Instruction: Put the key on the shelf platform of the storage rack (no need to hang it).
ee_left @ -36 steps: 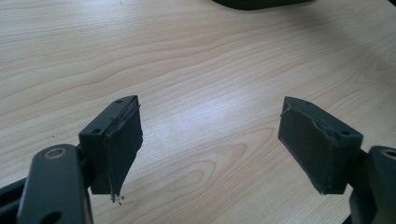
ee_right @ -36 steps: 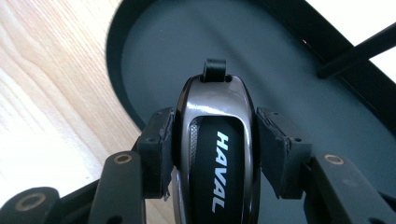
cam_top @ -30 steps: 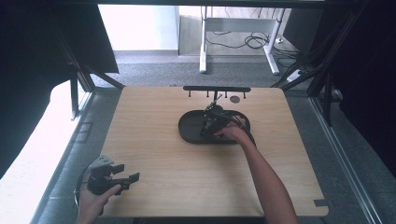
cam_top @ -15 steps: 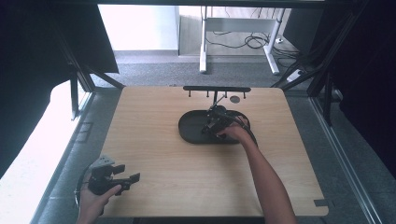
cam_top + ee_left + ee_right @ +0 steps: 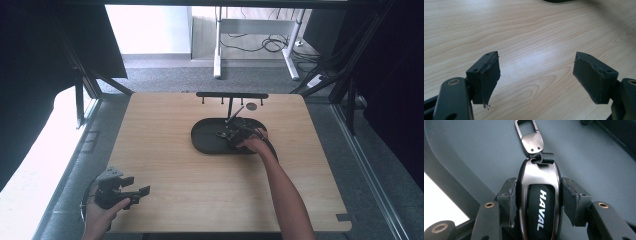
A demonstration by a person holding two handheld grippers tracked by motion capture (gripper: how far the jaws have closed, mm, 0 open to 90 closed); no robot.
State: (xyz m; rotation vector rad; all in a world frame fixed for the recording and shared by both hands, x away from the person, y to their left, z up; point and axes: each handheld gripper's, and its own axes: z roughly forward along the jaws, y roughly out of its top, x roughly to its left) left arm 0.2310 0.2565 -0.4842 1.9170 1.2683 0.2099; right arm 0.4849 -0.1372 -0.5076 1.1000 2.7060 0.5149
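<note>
Two jaws of the right gripper (image 5: 537, 202) pinch the car key (image 5: 537, 195) by its sides over the dark tray (image 5: 205, 140), likely to set it down, while the left gripper (image 5: 541, 75) waits spread above the counter (image 5: 165, 150).

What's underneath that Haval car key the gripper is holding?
Under the key, clamped in the right gripper, is the dark tray on the table. The key's clip hangs over the tray floor. The spot directly beneath the key is covered by it.

Bare wooden table (image 5: 170, 150) lies open between my left gripper (image 5: 134, 187) and the black oval tray (image 5: 207, 137). Behind the tray, the black hook rack (image 5: 231, 95) and its post bar the far edge.
</note>
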